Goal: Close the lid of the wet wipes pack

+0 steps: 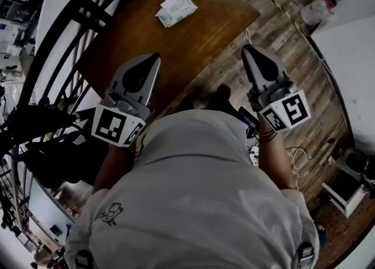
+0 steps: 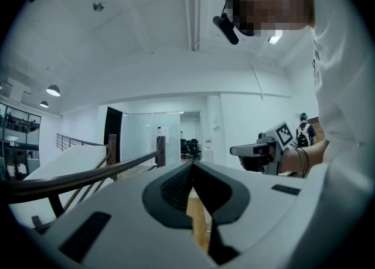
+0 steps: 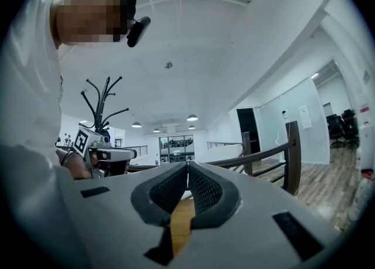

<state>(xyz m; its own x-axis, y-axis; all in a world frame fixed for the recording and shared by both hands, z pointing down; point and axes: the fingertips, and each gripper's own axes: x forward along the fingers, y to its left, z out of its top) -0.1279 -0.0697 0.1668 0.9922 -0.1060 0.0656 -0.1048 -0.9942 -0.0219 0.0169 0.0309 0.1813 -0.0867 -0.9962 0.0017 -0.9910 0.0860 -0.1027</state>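
**Both grippers shut and empty, pack well ahead on table**

The white-and-pale-green soft plastic wet wipes pack (image 1: 176, 11) is seen lying flat on the far part of the brown wooden table (image 1: 193, 51), well apart from both grippers. The grey two-jaw left gripper (image 1: 154, 58) is held over the near left part of the table. Its jaws are fully together, and in the left gripper view the ribbed pads (image 2: 176, 189) are seen meeting at the tips with nothing between them. The grey two-jaw right gripper (image 1: 246, 48) is held just off the table's near edge, over the plank floor (image 1: 281, 33). It is likewise closed on nothing, with its pads (image 3: 202, 189) touching.

Whether the lid stands open is not resolved (the pack is too small in the head view). The pack is judged light, squashy and slick-skinned, so it is likely to slide on the polished wood if pushed sideways. The lid is judged a stiffer hinged flap, best pressed straight down at its free edge with closed tips. The soft body should be steadied at one end by the other gripper.
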